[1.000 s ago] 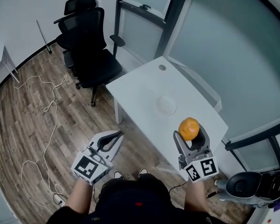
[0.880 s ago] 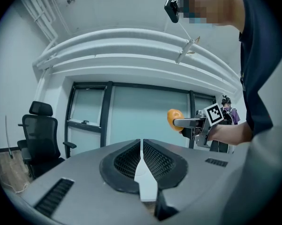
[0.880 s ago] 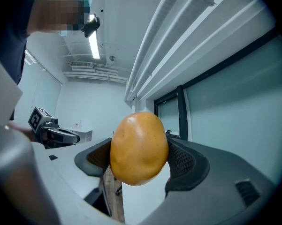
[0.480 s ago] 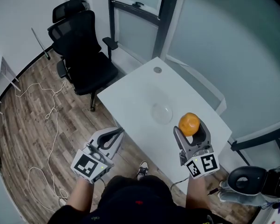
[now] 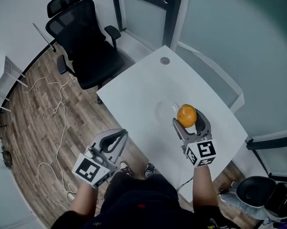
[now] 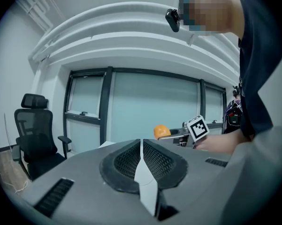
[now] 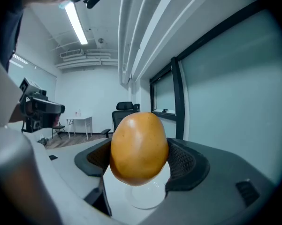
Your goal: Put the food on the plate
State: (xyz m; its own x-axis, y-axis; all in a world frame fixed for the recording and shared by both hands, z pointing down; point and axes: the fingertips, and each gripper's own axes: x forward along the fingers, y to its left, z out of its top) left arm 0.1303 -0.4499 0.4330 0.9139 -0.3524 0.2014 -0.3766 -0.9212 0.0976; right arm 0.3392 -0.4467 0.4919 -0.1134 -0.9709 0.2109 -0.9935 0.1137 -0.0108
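My right gripper (image 5: 187,119) is shut on an orange fruit (image 5: 186,115) and holds it above the white table (image 5: 143,82). A pale round plate (image 5: 164,110) lies on the table just left of the fruit, partly hidden by it. In the right gripper view the fruit (image 7: 139,149) fills the gap between the jaws, and the plate (image 7: 145,197) shows right below it. My left gripper (image 5: 119,137) hangs off the table's near-left edge over the floor, jaws pressed together with nothing in them (image 6: 141,146). From the left gripper view the fruit (image 6: 161,131) is seen far off.
A black office chair (image 5: 83,37) stands beyond the table's left corner. A loose white cable (image 5: 57,128) runs over the wooden floor. Glass partitions border the table's far side. The table has a round grommet (image 5: 164,60) at its far corner. A dark round device (image 5: 258,192) sits at bottom right.
The right gripper has carried the fruit forward and left, from beside the table's near-right part to just over the plate's edge. The left gripper has stayed shut in place.
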